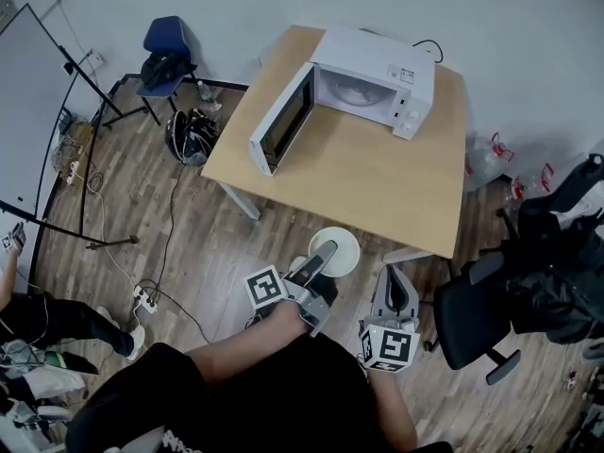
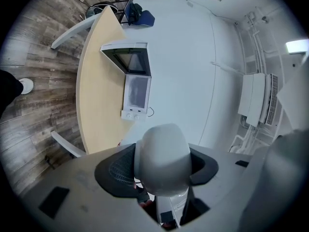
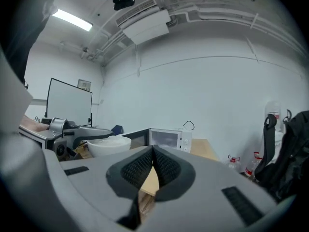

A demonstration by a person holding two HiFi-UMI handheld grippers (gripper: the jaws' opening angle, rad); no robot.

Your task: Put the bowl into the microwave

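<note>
A white bowl [image 1: 335, 250] hangs in the air just off the near edge of the wooden table [image 1: 368, 182], with my left gripper [image 1: 319, 257] shut on its rim. In the left gripper view the bowl [image 2: 161, 161] fills the space between the jaws. The white microwave [image 1: 373, 81] stands at the far side of the table with its door [image 1: 283, 119] swung wide open to the left; inside I see its pale cavity. My right gripper [image 1: 394, 279] is lower right of the bowl, off the table's edge, its pads [image 3: 145, 168] pressed together on nothing.
A black office chair [image 1: 481, 310] with bags stands to my right by the table's corner. To the left are a blue chair [image 1: 168, 50], a helmet, cables, a power strip [image 1: 143, 298] and a whiteboard stand. A seated person's legs [image 1: 38, 321] are at the far left.
</note>
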